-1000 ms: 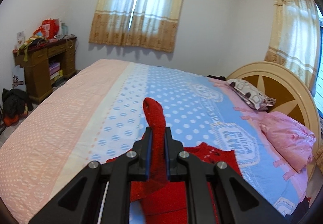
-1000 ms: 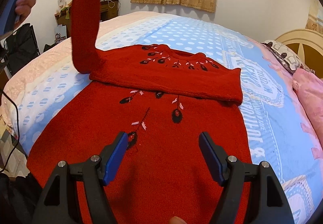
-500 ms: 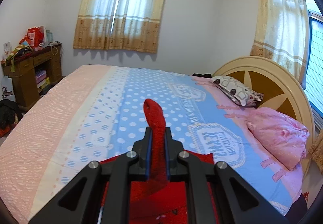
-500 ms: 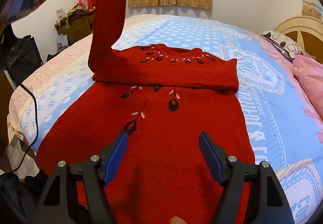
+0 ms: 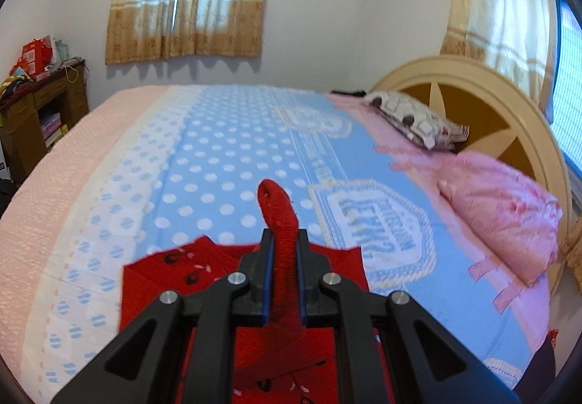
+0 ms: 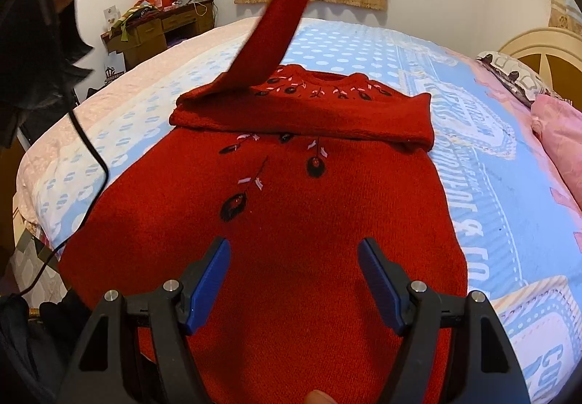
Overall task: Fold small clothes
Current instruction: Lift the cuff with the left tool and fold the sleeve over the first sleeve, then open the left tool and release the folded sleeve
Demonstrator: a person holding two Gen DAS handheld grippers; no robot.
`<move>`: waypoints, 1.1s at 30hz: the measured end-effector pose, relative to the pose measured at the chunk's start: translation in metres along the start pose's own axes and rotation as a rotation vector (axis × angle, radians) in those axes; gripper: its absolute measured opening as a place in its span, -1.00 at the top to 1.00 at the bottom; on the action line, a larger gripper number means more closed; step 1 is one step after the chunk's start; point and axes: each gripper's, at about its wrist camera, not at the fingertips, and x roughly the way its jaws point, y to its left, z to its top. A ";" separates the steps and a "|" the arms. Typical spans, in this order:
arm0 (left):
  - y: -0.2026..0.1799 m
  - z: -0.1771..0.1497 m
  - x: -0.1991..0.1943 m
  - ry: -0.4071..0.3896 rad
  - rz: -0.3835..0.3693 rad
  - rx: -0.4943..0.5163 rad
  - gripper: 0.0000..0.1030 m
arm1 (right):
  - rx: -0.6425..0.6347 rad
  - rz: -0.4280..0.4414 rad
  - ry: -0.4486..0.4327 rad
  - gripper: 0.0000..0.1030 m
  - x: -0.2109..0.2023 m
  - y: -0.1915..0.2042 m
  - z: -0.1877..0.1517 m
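A small red knit sweater (image 6: 291,222) with dark flower embroidery lies flat on the bed, one sleeve folded across the chest. My left gripper (image 5: 283,240) is shut on the cuff of the other red sleeve (image 5: 280,215) and holds it high above the sweater; that sleeve (image 6: 287,11) rises diagonally to the top of the right wrist view. The sweater's collar end (image 5: 203,266) shows below the left gripper. My right gripper (image 6: 294,258) is open and empty, hovering over the sweater's lower body.
The bed has a blue dotted and pink bedspread (image 5: 225,156). A pink pillow (image 5: 498,207) and a patterned pillow (image 5: 411,116) lie by the round headboard (image 5: 509,106). A wooden desk (image 5: 40,113) stands at the left. A black cable (image 6: 91,156) hangs at the bed's left edge.
My left gripper has carried the lifted sleeve rightward, over the sweater's collar and chest. The sleeve now slants instead of hanging straight. The right gripper has stayed open over the body.
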 end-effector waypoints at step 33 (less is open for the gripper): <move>0.169 -0.159 -0.017 0.144 0.342 0.240 -0.62 | 0.172 0.033 0.010 -0.42 -0.027 -0.064 0.027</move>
